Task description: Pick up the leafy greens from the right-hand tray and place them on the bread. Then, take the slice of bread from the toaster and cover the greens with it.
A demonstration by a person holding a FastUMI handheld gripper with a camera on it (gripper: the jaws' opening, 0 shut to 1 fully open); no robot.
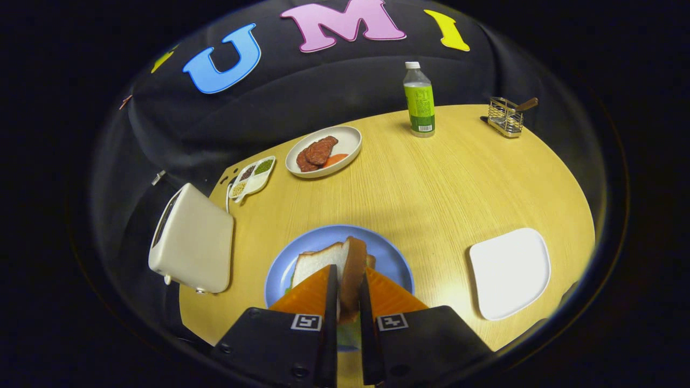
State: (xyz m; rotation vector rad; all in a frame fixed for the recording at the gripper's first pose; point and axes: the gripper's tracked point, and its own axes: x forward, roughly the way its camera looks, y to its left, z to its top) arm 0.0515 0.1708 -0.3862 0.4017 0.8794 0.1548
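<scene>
My gripper [349, 275] is shut on a slice of bread [354, 269], held on edge between the two orange fingers [310, 293], brown crust facing me. Just below and ahead sits the blue plate [385, 250] with another white bread slice [318, 261] lying on it; a sliver of leafy green [291, 283] peeks out at that slice's left edge. The cream toaster [194, 240] stands to the left of the plate, its slot turned away. The white square tray [509, 272] to the right of the plate is bare.
Beyond the plate are a white oval dish [347, 140] with meat slices and something orange, a small divided dish [252, 178] of seeds, a green-labelled bottle [419, 99] and a wire rack [506, 116] at the far right. Open wooden tabletop [442, 183] lies between them.
</scene>
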